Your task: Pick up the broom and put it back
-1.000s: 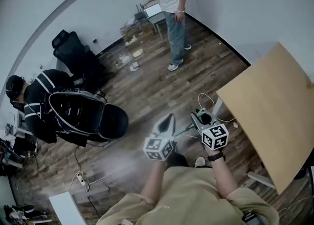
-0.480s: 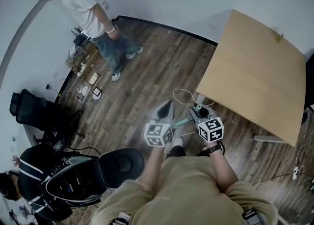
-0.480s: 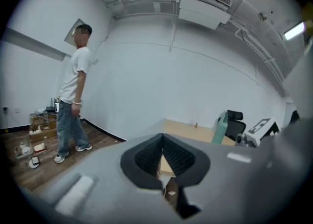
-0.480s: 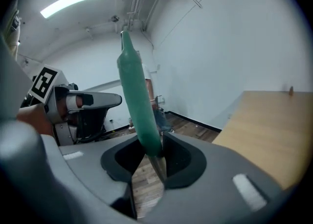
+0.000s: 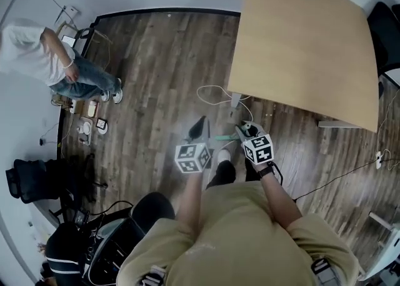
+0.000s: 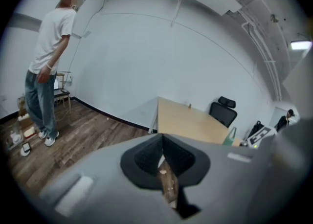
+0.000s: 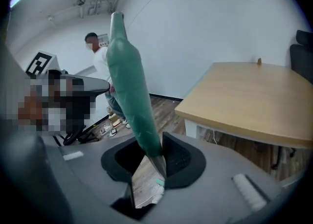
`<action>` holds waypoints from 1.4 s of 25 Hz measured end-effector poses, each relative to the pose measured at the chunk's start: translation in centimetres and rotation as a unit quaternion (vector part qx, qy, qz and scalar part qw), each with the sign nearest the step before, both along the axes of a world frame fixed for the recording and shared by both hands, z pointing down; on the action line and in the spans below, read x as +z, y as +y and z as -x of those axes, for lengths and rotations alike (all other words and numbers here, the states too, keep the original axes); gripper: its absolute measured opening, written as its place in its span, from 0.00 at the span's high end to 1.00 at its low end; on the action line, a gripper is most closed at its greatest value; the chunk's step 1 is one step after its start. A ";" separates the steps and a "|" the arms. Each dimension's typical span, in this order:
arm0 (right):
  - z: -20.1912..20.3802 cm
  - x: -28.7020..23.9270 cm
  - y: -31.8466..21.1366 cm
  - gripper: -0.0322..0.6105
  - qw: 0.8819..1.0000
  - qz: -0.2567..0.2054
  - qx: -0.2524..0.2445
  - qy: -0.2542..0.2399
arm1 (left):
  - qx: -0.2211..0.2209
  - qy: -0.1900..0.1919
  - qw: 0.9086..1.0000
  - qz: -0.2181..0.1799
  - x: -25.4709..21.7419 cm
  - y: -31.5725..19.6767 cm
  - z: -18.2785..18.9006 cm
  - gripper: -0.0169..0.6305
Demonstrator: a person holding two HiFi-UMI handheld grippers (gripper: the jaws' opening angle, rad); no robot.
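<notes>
Status for carry-back: right gripper [image 7: 157,162] pinching the green broom [image 7: 129,96] by its handle, near the table [image 5: 300,47] leg, for one-handed transport; left gripper [image 6: 162,145] pressed together, empty, just left, free to assist.

Green broom handle [image 7: 131,91] — tapered, slanting up-left, lower end clamped in right tool [image 7: 154,153]

— What's the right gripper [image 7: 155,162] got?

— A green broom handle [image 7: 129,91], pinched between the jaws. It rises out of them and leans off to the left.

— And beyond it?

— A person [image 7: 101,66] in a white top stands ahead on the wooden floor [image 7: 164,108], half behind the handle. A pale wooden table [image 7: 244,96] sits ahead to the right, with a white wall [image 7: 205,27] behind.
</notes>
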State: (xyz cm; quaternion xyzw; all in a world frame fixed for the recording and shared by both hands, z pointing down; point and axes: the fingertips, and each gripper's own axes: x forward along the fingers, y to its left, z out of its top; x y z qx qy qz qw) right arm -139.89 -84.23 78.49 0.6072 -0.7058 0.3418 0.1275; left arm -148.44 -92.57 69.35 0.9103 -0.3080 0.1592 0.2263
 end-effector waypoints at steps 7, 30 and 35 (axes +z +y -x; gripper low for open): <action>0.0 7.6 -0.2 0.78 0.998 0.045 -0.012 -0.029 | 0.011 -0.024 0.999 0.039 5.1 1.1 -2.0 0.97; -1.9 25.0 -9.3 0.76 0.988 0.086 0.019 -0.128 | -0.015 -0.071 0.993 0.089 16.5 -2.2 -2.3 0.97; -4.5 25.5 -12.9 0.74 0.980 0.040 0.102 -0.164 | -0.026 -0.082 0.991 0.098 18.2 -2.1 -0.6 0.97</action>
